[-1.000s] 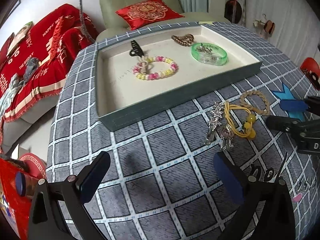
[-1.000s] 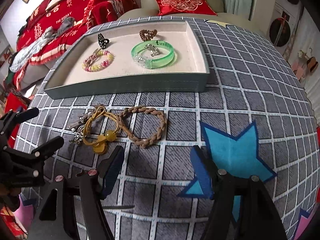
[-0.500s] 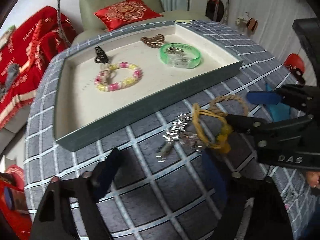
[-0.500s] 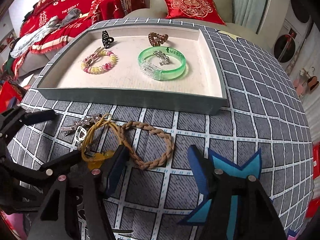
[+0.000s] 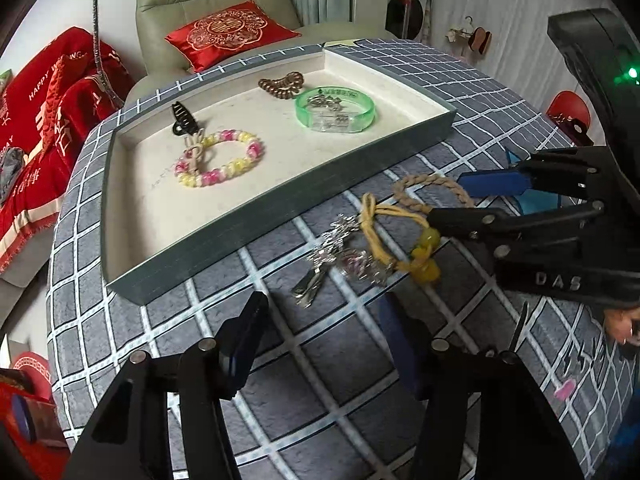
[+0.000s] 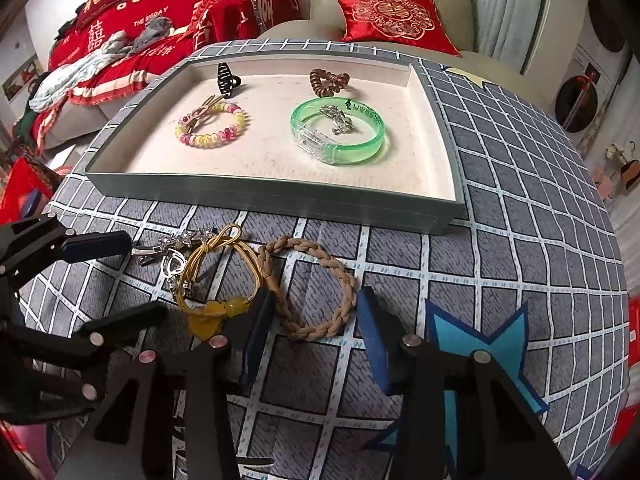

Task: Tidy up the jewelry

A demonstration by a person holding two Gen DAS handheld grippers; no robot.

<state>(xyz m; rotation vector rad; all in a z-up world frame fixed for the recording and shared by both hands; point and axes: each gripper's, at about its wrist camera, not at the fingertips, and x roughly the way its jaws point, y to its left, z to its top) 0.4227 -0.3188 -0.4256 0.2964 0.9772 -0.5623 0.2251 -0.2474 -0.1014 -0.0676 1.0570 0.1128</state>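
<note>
On the checked cloth lie a silver hair clip point(image 5: 328, 256) point(image 6: 168, 250), a yellow cord hair tie with beads point(image 5: 396, 240) point(image 6: 216, 280) and a tan braided bracelet point(image 5: 430, 192) point(image 6: 316, 288). My left gripper point(image 5: 324, 336) is open just short of the silver clip. My right gripper point(image 6: 312, 340) is open with its jaws astride the near end of the braided bracelet; it also shows in the left wrist view point(image 5: 452, 200). The grey tray point(image 6: 280, 196) holds a green bangle point(image 6: 340, 132), a pink and yellow bead bracelet point(image 6: 210, 126), a black claw clip point(image 6: 226, 76) and a brown spiral tie point(image 6: 328, 80).
A blue star patch point(image 6: 480, 332) is on the cloth beside my right gripper. A green sofa with a red cushion point(image 6: 392, 16) stands behind the table. Red blankets point(image 6: 140, 20) lie at the far left.
Both grippers have moved forward toward the loose jewelry. The left one swung right toward the silver clip; the right one came up around the braided bracelet's near end.
</note>
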